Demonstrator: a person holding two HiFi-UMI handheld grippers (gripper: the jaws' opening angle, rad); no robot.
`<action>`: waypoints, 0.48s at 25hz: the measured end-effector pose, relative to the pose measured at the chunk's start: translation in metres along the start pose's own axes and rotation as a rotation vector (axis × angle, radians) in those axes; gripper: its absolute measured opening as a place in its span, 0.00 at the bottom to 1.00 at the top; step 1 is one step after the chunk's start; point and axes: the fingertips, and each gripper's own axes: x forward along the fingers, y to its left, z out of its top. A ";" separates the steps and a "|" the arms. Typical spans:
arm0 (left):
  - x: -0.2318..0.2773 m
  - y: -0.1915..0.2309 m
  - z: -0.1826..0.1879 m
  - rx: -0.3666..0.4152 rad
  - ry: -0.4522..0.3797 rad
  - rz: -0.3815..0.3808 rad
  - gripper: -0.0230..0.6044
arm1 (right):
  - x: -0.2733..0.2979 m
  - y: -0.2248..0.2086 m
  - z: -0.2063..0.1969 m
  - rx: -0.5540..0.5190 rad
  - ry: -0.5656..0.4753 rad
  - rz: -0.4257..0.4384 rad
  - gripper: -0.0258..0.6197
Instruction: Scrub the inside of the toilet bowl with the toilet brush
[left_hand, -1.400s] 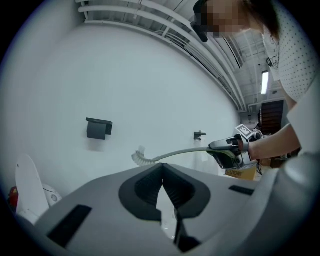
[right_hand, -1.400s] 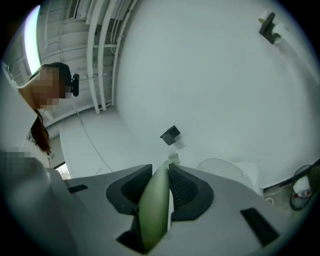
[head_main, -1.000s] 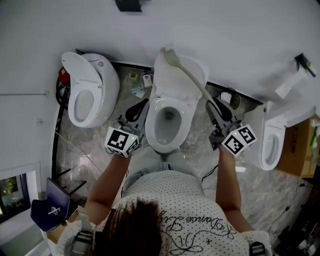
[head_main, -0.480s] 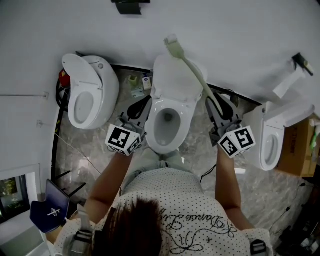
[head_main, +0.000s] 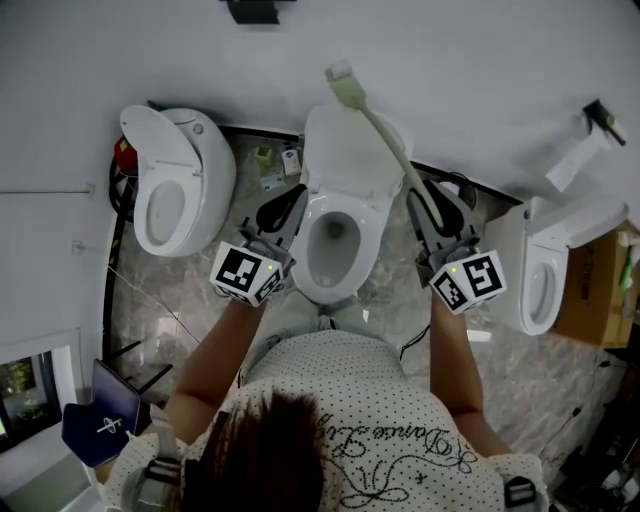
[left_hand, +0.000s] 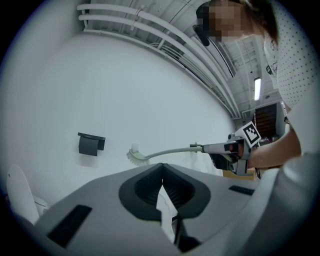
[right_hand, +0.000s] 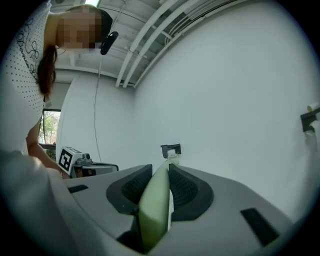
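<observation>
My right gripper (head_main: 432, 212) jaws held the toilet brush (head_main: 385, 140) | I lifted it higher, upper middle | left gripper (head_main: 282, 215) jaws closed, empty | toilet bowl (head_main: 330, 262) not scrubbed yet

The floor (head_main: 190, 300) is grey, shiny stone. The middle toilet (head_main: 345, 170) stands on it against the wall. A left toilet (head_main: 175, 185) and a right toilet (head_main: 545, 275) stand on each side of it. Small bottles (head_main: 275, 165) sit just left of the middle toilet. A brown box (head_main: 592, 295) sits far to its right.
</observation>
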 end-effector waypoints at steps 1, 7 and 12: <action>0.000 0.000 0.000 0.000 0.001 -0.004 0.04 | 0.001 0.000 0.000 -0.005 0.001 -0.002 0.22; 0.000 0.003 -0.001 0.000 0.002 -0.012 0.04 | 0.004 0.003 0.001 -0.017 0.001 -0.015 0.22; -0.002 0.003 0.000 0.007 -0.001 -0.015 0.04 | 0.004 0.006 0.002 -0.030 -0.006 -0.024 0.22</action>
